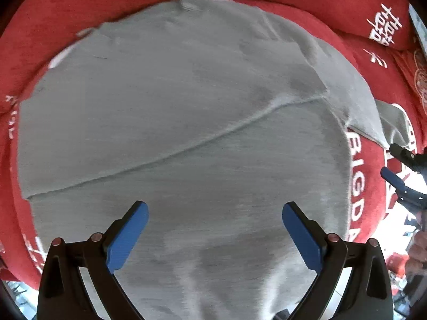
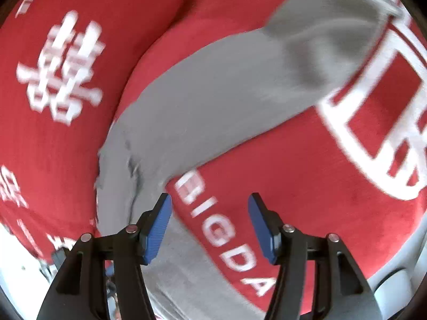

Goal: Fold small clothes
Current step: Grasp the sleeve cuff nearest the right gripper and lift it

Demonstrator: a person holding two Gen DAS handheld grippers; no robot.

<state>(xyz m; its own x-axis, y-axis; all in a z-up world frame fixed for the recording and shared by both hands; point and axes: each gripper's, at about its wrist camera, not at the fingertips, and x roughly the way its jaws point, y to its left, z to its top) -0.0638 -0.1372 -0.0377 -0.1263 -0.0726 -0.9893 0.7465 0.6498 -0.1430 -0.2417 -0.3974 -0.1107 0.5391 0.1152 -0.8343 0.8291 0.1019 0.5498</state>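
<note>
Grey garment [image 1: 186,122]: spread flat on the red blanket [image 1: 48,26], filling most of the left wrist view; a folded edge runs across it from 8 o'clock to 2 o'clock.
Sleeve [image 2: 213,85]: stretches from 7 o'clock to 1 o'clock in the right wrist view, blurred.
Red blanket: white lettering and symbols, around the garment on all sides.
Left gripper [image 1: 214,233]: jaws released and wide apart above the grey cloth, nothing between them.
Right gripper [image 2: 209,224]: jaws released, over the blanket's lettering; left blue pad just beside the sleeve's edge.
</note>
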